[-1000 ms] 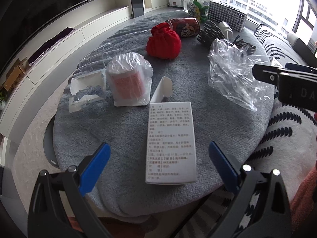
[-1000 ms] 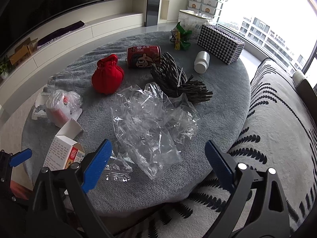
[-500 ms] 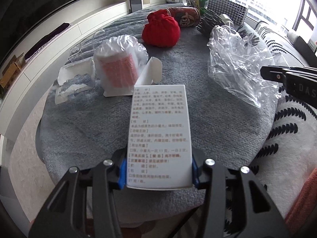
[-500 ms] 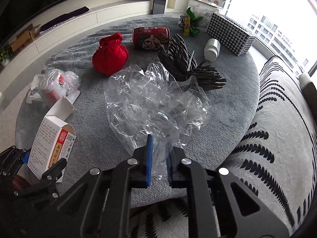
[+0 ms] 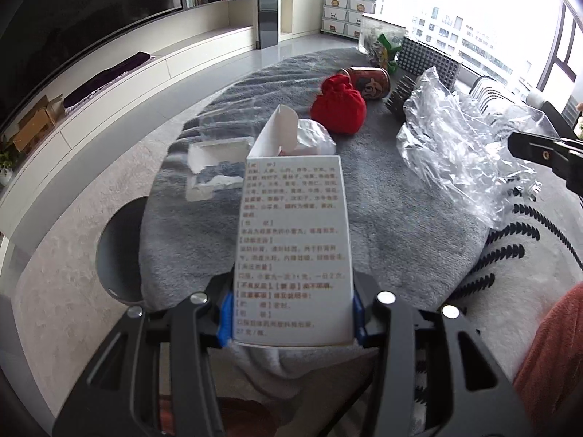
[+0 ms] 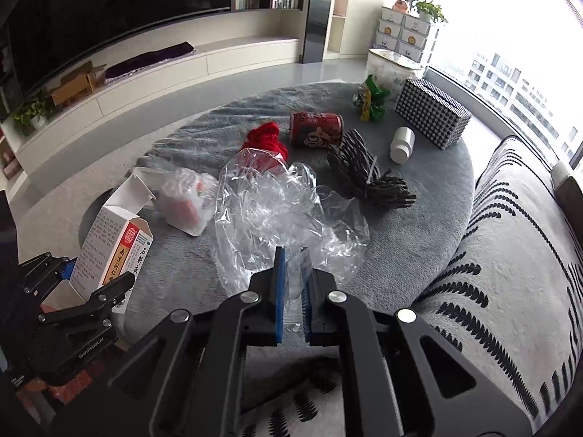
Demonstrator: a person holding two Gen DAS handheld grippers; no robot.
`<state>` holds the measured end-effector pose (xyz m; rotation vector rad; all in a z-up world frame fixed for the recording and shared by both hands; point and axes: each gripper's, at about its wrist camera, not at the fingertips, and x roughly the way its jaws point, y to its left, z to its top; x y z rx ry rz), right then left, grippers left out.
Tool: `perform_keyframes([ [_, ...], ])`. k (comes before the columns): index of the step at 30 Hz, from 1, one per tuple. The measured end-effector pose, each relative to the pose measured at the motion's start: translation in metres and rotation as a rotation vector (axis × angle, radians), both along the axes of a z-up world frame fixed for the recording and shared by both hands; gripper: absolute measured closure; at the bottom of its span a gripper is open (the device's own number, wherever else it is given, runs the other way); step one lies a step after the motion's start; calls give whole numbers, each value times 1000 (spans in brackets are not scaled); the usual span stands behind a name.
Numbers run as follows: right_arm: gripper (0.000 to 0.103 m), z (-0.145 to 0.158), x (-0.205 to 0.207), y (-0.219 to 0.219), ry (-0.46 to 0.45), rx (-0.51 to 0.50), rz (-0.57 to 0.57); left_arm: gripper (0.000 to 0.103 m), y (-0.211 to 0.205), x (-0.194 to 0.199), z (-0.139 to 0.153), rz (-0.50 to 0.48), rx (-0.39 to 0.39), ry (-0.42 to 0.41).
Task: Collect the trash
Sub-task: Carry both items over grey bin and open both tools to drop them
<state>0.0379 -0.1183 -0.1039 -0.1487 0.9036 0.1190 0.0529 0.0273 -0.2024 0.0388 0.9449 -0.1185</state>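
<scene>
My left gripper (image 5: 291,318) is shut on a white medicine box (image 5: 293,240) with an open top flap and holds it lifted above the grey round table (image 5: 382,211). The box also shows in the right wrist view (image 6: 113,244). My right gripper (image 6: 292,287) is shut on a crumpled clear plastic bag (image 6: 277,215) and holds it raised off the table; the bag also shows in the left wrist view (image 5: 462,153). A plastic-wrapped cup (image 6: 186,200) and a red pouch (image 5: 339,105) lie on the table.
On the table: a red can (image 6: 316,129), a dark bristly bundle (image 6: 368,178), a white bottle (image 6: 402,144), a green wrapper (image 6: 371,102), a black-and-white dotted box (image 6: 431,117) and clear packaging (image 5: 215,174). A patterned sofa (image 6: 510,255) lies right. A low cabinet runs along the left wall.
Both grippers closed from open, the left on the medicine box and the right on the plastic bag. Both have since lifted their loads up off the table.
</scene>
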Motion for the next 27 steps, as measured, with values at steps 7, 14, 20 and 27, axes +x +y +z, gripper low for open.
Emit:
perform_keyframes([
  [7,96,36,-8,84,-17,81,208,55,98,-25,36,171,20,-35],
  [14,96,40,17,201,13,157,433,55,202,-46,52,347,71,-57],
  [20,96,7,43,296,73,124,524,55,266,-52,49,446,47,-33],
  [27,88,-40,75,353,169,60,532,55,286,-41,34,458,31,-7],
])
